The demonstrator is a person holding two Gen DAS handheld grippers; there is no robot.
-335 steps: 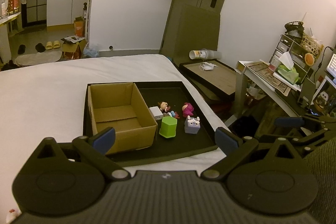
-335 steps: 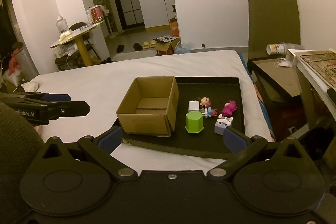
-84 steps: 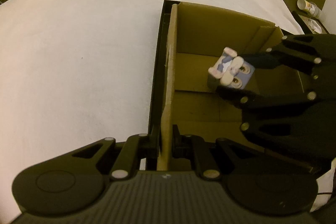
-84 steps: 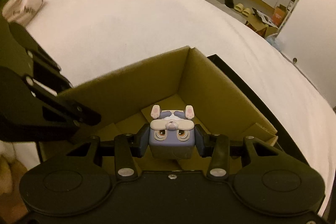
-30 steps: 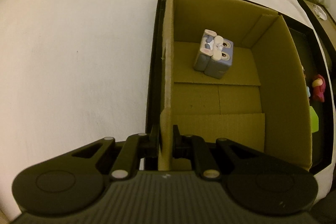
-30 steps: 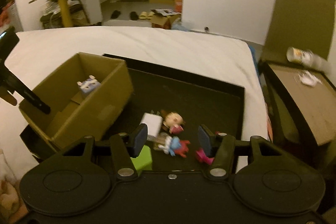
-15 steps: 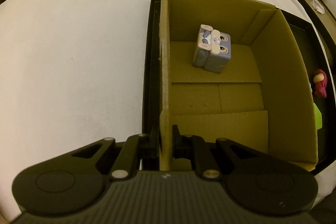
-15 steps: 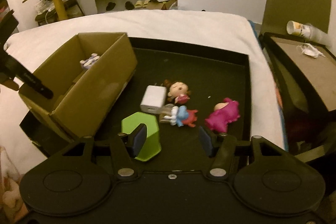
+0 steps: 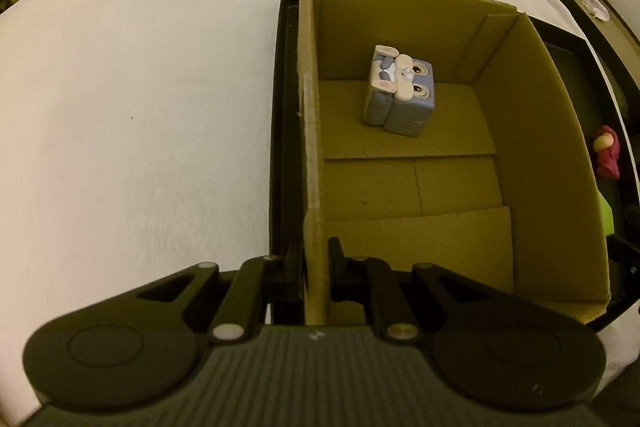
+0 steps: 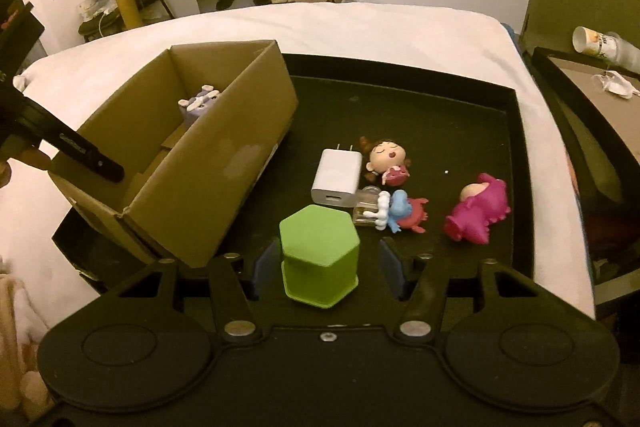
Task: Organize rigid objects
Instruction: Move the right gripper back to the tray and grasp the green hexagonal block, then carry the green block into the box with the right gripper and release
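Right wrist view: you are straddling the green block, fingers unclenched, while your left gripper is clamping the box wall, steadying it.

Right gripper: black body, blue pads, silver screws; markings unreadable.

Left gripper clamped on cardboard box left wall at 6 o'clock. Rabbit cube rests inside, toward 1 o'clock, on its floor.
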